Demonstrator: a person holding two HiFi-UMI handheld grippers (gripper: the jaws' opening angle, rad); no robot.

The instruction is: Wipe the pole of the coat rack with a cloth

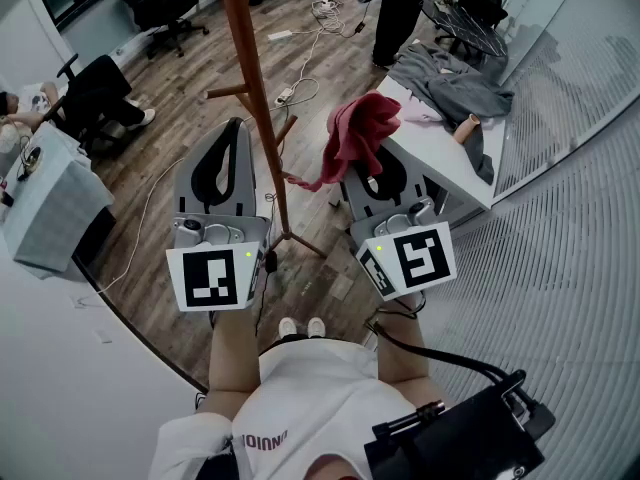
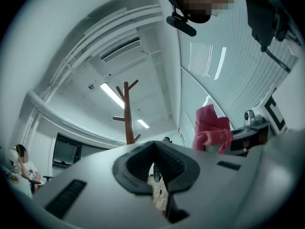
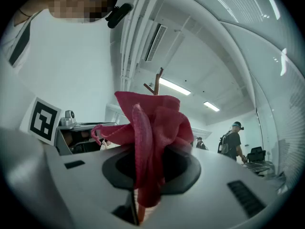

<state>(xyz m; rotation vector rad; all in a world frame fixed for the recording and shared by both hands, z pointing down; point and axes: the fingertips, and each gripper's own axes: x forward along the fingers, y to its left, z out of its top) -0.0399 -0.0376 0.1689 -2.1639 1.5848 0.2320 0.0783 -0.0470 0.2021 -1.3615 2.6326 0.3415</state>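
Note:
The coat rack's brown wooden pole runs up the middle of the head view between my two grippers; its branched top also shows in the left gripper view and the right gripper view. My right gripper is shut on a bunched red cloth, just right of the pole. A loose corner of the cloth hangs close to the pole; I cannot tell whether it touches. The cloth fills that gripper's own view and hides its fingertips. My left gripper is shut on nothing, left of the pole.
A white table with a grey garment stands at the right, against a glass wall with blinds. Cables lie on the wooden floor beyond the rack. A person stands at the back. A grey covered box is at the left.

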